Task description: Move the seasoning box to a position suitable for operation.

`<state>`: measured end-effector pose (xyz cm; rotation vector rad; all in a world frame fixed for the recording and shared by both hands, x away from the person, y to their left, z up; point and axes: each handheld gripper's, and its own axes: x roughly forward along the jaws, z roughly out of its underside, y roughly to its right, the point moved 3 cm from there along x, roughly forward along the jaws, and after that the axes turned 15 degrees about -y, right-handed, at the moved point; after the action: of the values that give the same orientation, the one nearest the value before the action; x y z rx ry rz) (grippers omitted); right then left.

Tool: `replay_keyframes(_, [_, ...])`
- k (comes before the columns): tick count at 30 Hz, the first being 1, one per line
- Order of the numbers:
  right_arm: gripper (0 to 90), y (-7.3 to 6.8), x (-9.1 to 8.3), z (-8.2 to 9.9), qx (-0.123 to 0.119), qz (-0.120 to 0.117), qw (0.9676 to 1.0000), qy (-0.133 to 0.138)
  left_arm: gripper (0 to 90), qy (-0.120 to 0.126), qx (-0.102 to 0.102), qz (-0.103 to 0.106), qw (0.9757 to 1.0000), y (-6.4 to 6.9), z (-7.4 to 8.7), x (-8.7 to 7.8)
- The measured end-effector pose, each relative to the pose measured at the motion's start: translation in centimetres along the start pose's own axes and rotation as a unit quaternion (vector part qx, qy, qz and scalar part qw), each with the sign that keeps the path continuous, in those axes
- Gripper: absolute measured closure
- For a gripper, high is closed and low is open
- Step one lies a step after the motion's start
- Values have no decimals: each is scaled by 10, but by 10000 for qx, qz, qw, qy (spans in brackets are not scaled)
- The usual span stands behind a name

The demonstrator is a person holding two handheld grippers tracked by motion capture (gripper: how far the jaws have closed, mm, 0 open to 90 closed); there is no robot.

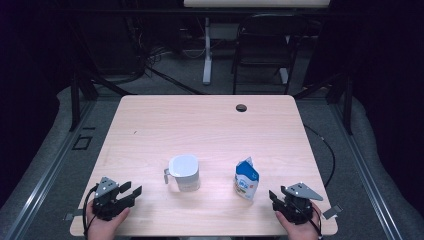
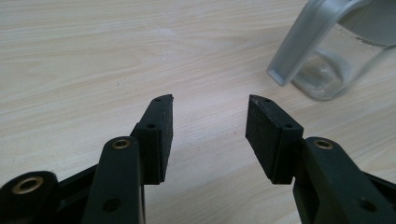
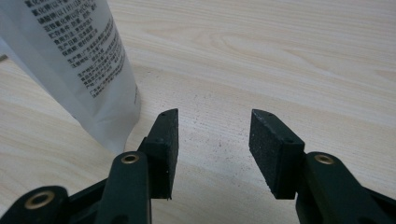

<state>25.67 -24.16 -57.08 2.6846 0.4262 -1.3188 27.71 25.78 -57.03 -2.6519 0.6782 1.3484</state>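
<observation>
A clear jug (image 1: 184,173) with a white lid and a pale handle stands on the wooden table (image 1: 205,125), near its front middle. To its right stands a small blue and white pouch (image 1: 246,179), open at the top. My left gripper (image 1: 133,192) rests at the front left, open and empty, pointing toward the jug. In the left gripper view the jug's handle (image 2: 303,39) and clear base (image 2: 327,74) are ahead at upper right of the gripper (image 2: 210,100). My right gripper (image 1: 273,196) sits at the front right, open and empty. The pouch's printed white side (image 3: 79,60) stands just left of my right gripper (image 3: 215,114).
A dark cable hole (image 1: 241,107) marks the table's far edge. Behind the table are a black chair (image 1: 262,45) and a white desk leg (image 1: 207,50). A cable (image 1: 327,150) trails off the table's right side. Bare wood lies between and beyond the two objects.
</observation>
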Motion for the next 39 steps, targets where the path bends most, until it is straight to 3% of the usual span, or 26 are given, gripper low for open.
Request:
replay_keyframes(10, [536,-2,3,2,-123,-128,9997,-188,528,138,75,275,9995,20,-17,-1])
replay_keyframes(18, [492,-5,2,1,-231,-122,9996,-116,527,81,425,332,9985,37,-32,8])
replay_keyframes(24, [399,-4,3,-1,-99,-185,9998,-70,492,97,485,347,9982,41,-40,16])
replay_keyframes(27, [436,-4,2,-1,27,-388,9992,-106,476,113,488,402,9979,42,-43,19])
replay_keyframes(31, [471,-5,0,-2,-187,-211,9996,-27,497,-41,491,353,9982,41,-46,24])
replay_keyframes(34, [440,-5,-1,-3,-141,-150,9998,83,515,-141,571,306,9978,42,-47,27])
replay_keyframes(39, [402,-7,-1,-4,1,-321,9993,183,513,-82,654,277,9974,46,-50,30])
